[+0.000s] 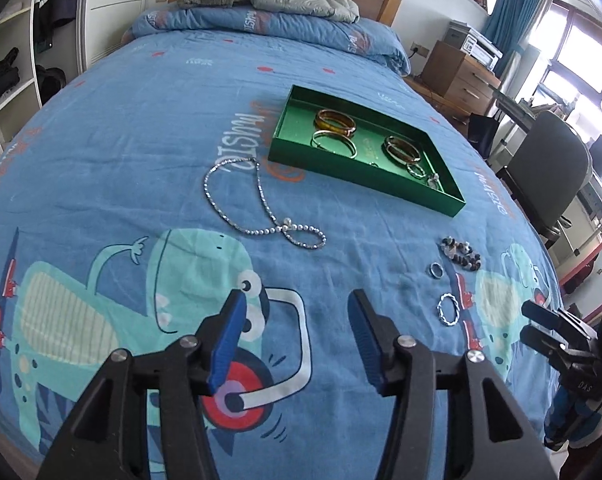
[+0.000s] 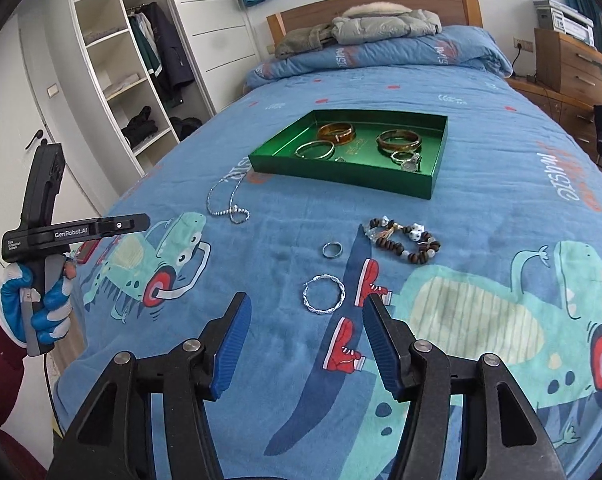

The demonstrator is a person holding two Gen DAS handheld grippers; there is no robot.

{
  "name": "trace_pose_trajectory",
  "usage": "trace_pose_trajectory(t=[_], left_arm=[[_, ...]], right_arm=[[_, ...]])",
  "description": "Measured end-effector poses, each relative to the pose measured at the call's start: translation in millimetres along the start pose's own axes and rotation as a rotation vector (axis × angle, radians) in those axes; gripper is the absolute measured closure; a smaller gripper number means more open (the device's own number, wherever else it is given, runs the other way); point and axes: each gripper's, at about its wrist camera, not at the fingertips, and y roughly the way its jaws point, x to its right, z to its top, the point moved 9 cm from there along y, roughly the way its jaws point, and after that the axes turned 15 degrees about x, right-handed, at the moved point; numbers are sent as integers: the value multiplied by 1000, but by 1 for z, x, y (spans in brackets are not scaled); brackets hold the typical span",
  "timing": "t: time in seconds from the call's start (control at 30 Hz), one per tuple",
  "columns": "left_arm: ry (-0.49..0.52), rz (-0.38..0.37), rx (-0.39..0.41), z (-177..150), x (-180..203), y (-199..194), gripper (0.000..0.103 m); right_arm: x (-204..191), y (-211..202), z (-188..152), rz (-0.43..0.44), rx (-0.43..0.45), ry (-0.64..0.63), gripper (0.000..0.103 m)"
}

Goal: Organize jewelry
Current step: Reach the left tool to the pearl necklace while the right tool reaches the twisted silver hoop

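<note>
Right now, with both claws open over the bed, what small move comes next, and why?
Probably ease the right claw forward and down around the twisted silver hoop: it is empty, the hoop lies loose just ahead of it, and the green tray already holds bangles.

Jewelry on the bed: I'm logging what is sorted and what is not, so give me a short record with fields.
surface: blue cartoon bedspread
container: green tray, open, on the bedspread
in tray: bangles and smaller pieces
loose: silver necklace; beaded bracelet; plain ring; twisted silver hoop
left gripper: open, holds nothing
right gripper: open, holds nothing, twisted silver hoop just ahead
</note>
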Motion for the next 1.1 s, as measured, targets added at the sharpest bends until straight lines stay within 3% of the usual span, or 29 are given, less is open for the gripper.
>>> trace_pose_trajectory(t=[0.33,0.63,0.83,0.87,1.03,1.1], left_arm=[[-27,24,-108,-10,3,87,51],[-89,53,-111,2,3,122,51],[-184,122,-117,8,-6,137,53],[-180,140,-117,8,-6,139,56],[-108,234,-106,7,-10,142,77],[-108,248,-101,7,-14,141,94]], right_arm=[[7,65,-21,40,-94,-36,36],[4,91,-38,41,-141,-88,36],[8,94,-41,9,-134,-106,59],[10,93,-41,5,-132,-105,63],[12,93,-44,3,-128,-123,63],[11,93,-44,0,-125,-136,64]])
